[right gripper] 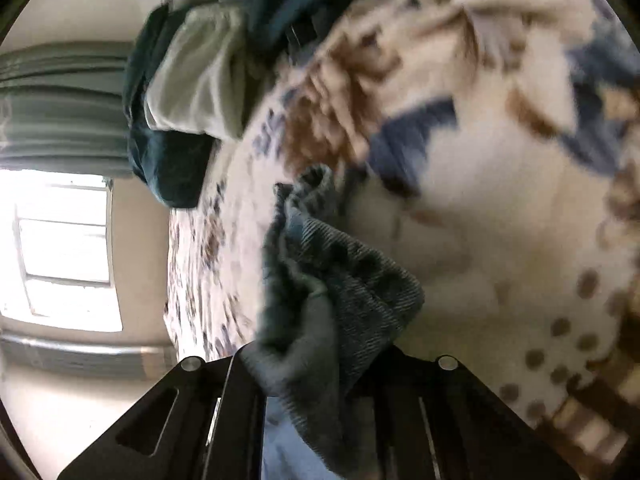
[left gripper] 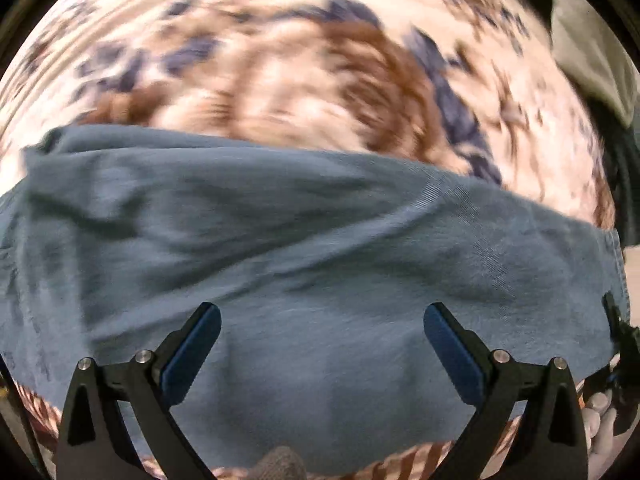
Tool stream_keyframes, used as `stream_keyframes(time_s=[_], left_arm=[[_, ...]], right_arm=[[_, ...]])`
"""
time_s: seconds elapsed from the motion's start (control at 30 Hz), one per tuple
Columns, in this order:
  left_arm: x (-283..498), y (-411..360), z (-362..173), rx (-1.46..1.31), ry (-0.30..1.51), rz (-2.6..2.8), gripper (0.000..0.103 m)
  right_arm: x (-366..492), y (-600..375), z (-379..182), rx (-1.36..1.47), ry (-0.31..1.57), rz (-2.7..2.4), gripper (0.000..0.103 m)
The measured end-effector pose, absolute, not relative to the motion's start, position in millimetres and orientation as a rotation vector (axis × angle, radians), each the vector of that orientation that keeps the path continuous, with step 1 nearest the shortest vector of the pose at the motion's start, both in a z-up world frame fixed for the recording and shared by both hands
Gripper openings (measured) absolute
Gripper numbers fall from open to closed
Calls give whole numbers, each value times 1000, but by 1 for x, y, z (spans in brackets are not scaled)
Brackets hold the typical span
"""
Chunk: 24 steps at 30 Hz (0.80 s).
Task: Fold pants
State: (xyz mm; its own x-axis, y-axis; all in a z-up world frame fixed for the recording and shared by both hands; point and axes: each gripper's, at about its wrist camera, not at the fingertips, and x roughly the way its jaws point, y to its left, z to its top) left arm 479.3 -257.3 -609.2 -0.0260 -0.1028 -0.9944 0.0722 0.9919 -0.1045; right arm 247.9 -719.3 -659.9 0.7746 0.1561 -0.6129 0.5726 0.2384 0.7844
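Observation:
The blue-grey pants (left gripper: 280, 220) lie spread across a patterned bedspread (left gripper: 280, 60), filling the lower half of the left wrist view. My left gripper (left gripper: 322, 312) hangs straight above them, open wide, with its blue pads clear of the cloth and nothing between them. In the right wrist view a bunched fold of the pants (right gripper: 340, 272) rises out of my right gripper (right gripper: 316, 360). That gripper is shut on the fold, and the cloth hides its fingertips. This view is blurred.
The cream bedspread (right gripper: 480, 200) with brown and blue print covers the bed. A pile of dark teal and pale green clothes (right gripper: 188, 80) sits at its far edge. Beyond it are a window (right gripper: 64, 252) and a curtain (right gripper: 60, 100). Pale cloth (left gripper: 588, 48) lies at the upper right.

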Motion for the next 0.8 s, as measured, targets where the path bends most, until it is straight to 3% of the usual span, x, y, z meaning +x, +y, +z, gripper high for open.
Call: stream_keyframes(time_s=[0.23, 0.43, 0.53, 0.73, 0.8], left_arm=[[480, -143, -562, -63, 1527, -4, 103], [443, -24, -535, -150, 1472, 170, 103], [418, 23, -530, -210, 1457, 254, 103], [393, 103, -520, -199, 1426, 352, 103], [395, 112, -522, -210, 1430, 336, 103]], right_arm=[[302, -618, -566, 1010, 798, -260, 12], [366, -464, -529, 775, 887, -109, 12], [394, -364, -534, 607, 948, -18, 12], [404, -174, -594, 254, 1123, 180, 12], [398, -147, -618, 180, 1189, 194, 18]])
